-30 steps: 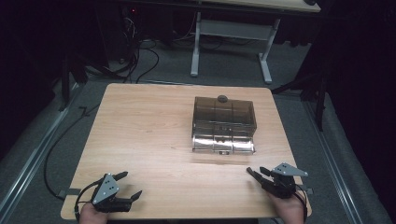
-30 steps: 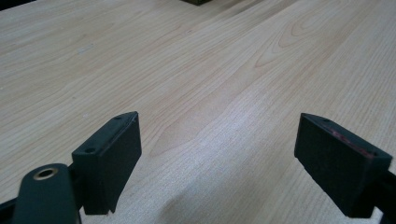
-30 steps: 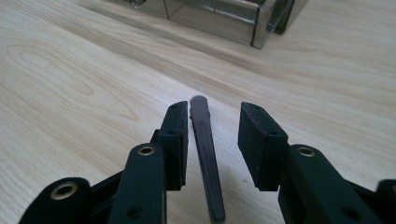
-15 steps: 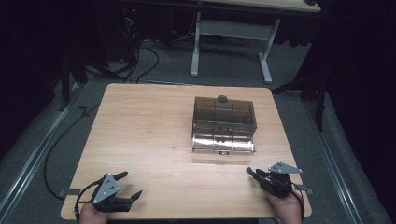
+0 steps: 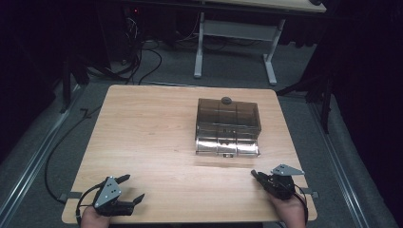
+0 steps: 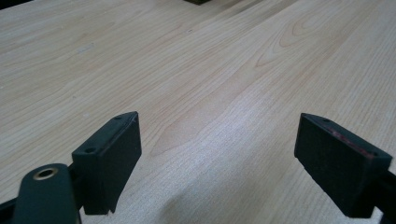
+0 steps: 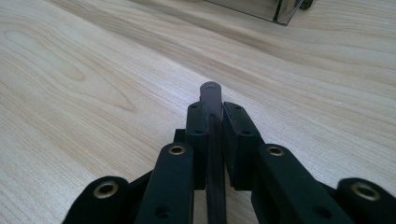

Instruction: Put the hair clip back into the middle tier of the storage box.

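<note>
Wooden table [image 5: 152, 133] space near its front edge is taken up by both grippers, well apart from the box [image 5: 228, 126] at mid-table. The right gripper [image 5: 256, 175] is seen closed on what looks like a thin dark strip [image 7: 212, 100], while the left gripper [image 5: 134, 186] is held wide open and empty. An opening grasp is judged to be in hand, and a carry toward the box is called for next. Compared with a second ago, the right jaws have just been closing from well apart, and the left gripper is unchanged.

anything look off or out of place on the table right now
One oddity: the right gripper has just closed on a thin dark flat piece that pokes past its tips. The smoky plastic box sits square on the table, a small grey knob by its far edge. Nothing spilled or damaged.
</note>
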